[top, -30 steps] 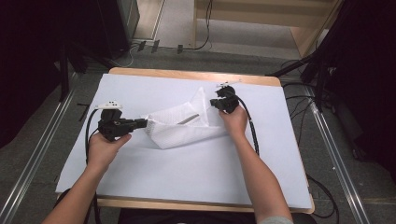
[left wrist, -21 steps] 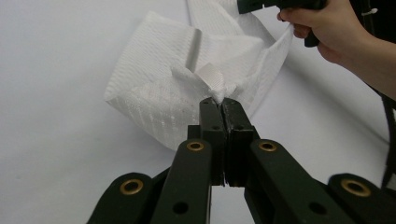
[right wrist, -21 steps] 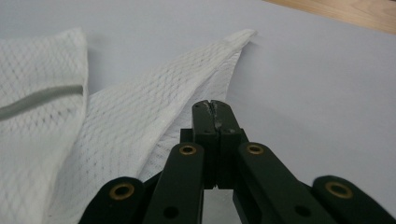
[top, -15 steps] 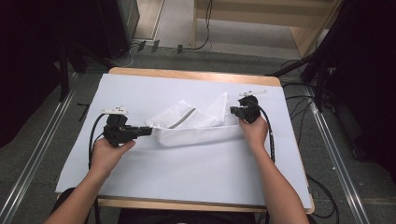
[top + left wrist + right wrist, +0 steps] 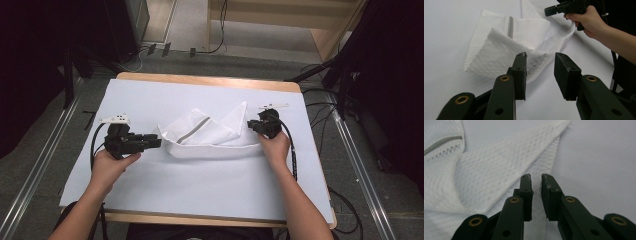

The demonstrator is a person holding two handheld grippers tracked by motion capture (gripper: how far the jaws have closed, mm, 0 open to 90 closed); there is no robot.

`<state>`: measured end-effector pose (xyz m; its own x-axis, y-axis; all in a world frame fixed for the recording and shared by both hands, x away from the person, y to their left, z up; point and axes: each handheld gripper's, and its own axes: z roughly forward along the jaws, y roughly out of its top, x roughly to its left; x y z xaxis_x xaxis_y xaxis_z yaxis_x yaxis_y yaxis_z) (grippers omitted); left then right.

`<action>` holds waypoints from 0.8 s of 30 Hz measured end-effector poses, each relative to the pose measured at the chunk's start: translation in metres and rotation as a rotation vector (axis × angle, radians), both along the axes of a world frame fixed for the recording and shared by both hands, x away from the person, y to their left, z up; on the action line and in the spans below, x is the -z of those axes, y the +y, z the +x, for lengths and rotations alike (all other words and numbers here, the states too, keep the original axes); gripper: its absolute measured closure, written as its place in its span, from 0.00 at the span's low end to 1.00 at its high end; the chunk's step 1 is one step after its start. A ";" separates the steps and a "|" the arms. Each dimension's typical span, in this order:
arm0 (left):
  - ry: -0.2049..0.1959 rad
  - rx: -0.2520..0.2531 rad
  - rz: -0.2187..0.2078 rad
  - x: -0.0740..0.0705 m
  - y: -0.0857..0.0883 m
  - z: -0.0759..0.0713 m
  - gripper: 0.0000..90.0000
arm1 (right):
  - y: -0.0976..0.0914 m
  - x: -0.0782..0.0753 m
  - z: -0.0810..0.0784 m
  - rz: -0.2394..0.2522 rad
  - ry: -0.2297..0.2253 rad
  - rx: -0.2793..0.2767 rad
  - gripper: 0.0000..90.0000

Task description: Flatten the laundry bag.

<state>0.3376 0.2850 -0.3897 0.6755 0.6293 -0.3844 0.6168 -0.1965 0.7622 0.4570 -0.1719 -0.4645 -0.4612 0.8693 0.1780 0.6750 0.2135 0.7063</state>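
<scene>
A white mesh cloth (image 5: 210, 136) with a grey zip strip (image 5: 193, 131) lies half folded in the middle of the table, drawn out between both hands. My left gripper (image 5: 156, 141) is at the cloth's left end. Its jaws have just been opening and stand wide apart in the left gripper view (image 5: 540, 60), with a cloth corner (image 5: 499, 47) lying loose by the left jaw. My right gripper (image 5: 251, 125) is at the cloth's right end. Its jaws (image 5: 536, 178) have just been opening too; a narrow gap shows between them over the cloth edge (image 5: 499, 165).
A white sheet (image 5: 200, 190) covers the wooden table (image 5: 210, 81). Black cables trail from both grippers and over the right table edge (image 5: 320, 150). Metal rails and dark equipment stand on the floor at both sides.
The right hand carried its end of the cloth to the right, stretching the cloth out. Both grippers' jaws, shut on the cloth before, now stand apart. The left hand barely moved.
</scene>
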 end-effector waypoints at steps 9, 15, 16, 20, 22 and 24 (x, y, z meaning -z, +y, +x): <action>0.014 -0.063 0.077 -0.013 0.015 0.020 0.72 | -0.003 -0.021 -0.022 0.017 -0.019 -0.062 0.96; 0.026 -0.069 0.091 -0.023 0.020 0.039 0.82 | -0.002 -0.026 -0.043 0.015 -0.008 -0.118 0.98; 0.029 -0.068 0.096 -0.024 0.019 0.044 0.83 | -0.002 -0.026 -0.046 0.018 -0.009 -0.124 0.98; 0.064 -0.053 0.078 -0.022 0.016 0.065 0.89 | 0.000 -0.027 -0.055 0.030 0.011 -0.136 0.98; 0.076 -0.043 0.081 -0.019 0.012 0.073 0.93 | 0.002 -0.026 -0.061 0.027 0.002 -0.151 0.98; 0.082 -0.040 0.086 -0.015 0.007 0.081 0.93 | 0.003 -0.025 -0.065 0.025 0.009 -0.160 0.98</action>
